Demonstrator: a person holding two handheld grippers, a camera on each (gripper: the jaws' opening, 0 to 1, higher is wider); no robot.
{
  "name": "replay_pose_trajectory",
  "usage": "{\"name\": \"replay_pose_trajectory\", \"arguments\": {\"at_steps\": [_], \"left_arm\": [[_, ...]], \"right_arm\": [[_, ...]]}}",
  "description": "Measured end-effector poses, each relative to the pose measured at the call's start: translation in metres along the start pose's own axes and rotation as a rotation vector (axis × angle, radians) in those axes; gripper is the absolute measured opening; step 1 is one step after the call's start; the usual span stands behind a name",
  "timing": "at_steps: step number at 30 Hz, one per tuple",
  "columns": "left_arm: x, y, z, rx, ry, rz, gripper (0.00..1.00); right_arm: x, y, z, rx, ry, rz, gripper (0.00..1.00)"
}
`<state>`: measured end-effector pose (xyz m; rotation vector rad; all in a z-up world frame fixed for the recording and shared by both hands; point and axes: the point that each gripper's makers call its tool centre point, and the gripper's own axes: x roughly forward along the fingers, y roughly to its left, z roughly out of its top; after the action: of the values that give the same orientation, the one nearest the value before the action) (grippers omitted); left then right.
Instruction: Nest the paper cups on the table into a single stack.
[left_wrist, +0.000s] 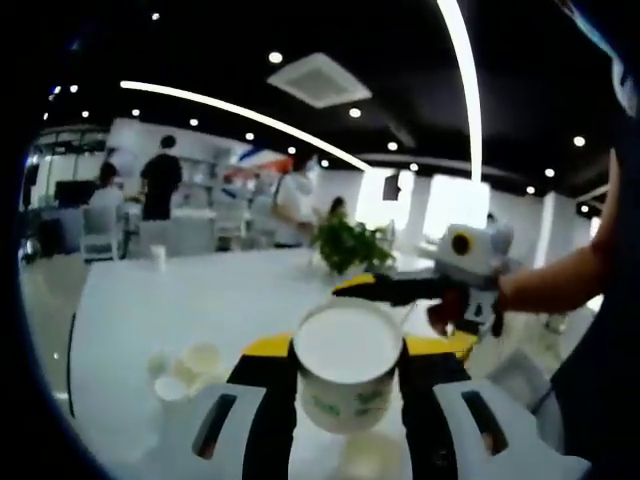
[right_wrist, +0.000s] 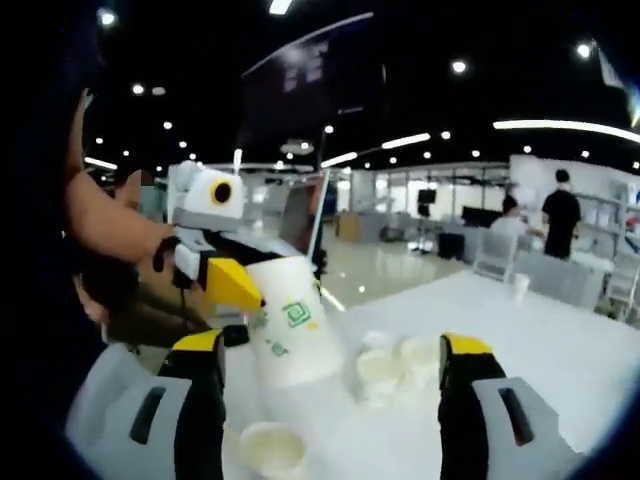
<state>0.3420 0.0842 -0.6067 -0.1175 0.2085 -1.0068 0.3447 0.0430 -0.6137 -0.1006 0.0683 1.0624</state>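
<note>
Left gripper view, held cup: a white paper cup with green print (left_wrist: 348, 368) sits low centre, mouth toward the camera, clamped between the left gripper (left_wrist: 345, 385) jaws, seemingly lifted for nesting.
Left gripper view, loose cups: a small cluster of paper cups (left_wrist: 183, 368) rests on the white table (left_wrist: 200, 290) at lower left, awaiting stacking; another cup (left_wrist: 365, 455) lies at the bottom edge.
Left gripper view, other tool: the right gripper (left_wrist: 400, 290) reaches in at right, its state unclear here.
Right gripper view, own jaws: the right gripper (right_wrist: 330, 370) stands spread apart, holding nothing.
Right gripper view, cup: the printed cup (right_wrist: 290, 320) is left of centre, tilted, gripped by the left gripper (right_wrist: 235, 285).
Right gripper view, remaining cups: cluster (right_wrist: 400, 365) at centre; one cup (right_wrist: 265, 447) at bottom.
</note>
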Motion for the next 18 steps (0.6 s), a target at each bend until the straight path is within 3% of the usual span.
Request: {"name": "replay_pose_trajectory", "arguments": {"at_steps": [1,6,12,18], "left_arm": [[0.0,0.0,0.001,0.0,-0.002,0.001,0.38],[-0.004,0.0,0.01,-0.048,-0.064,-0.003,0.38],[-0.007,0.001,0.018,-0.075,-0.113,-0.01,0.38],[-0.01,0.002,0.028,-0.12,-0.173,-0.014,0.38]], "right_arm": [[-0.002,0.0,0.004,-0.004,-0.021,-0.006,1.0],[-0.009,0.002,-0.002,0.024,-0.005,-0.013,0.99],[-0.012,0.007,-0.005,0.086,-0.001,0.013,0.81],[-0.009,0.012,-0.003,0.148,-0.01,0.05,0.55]]}}
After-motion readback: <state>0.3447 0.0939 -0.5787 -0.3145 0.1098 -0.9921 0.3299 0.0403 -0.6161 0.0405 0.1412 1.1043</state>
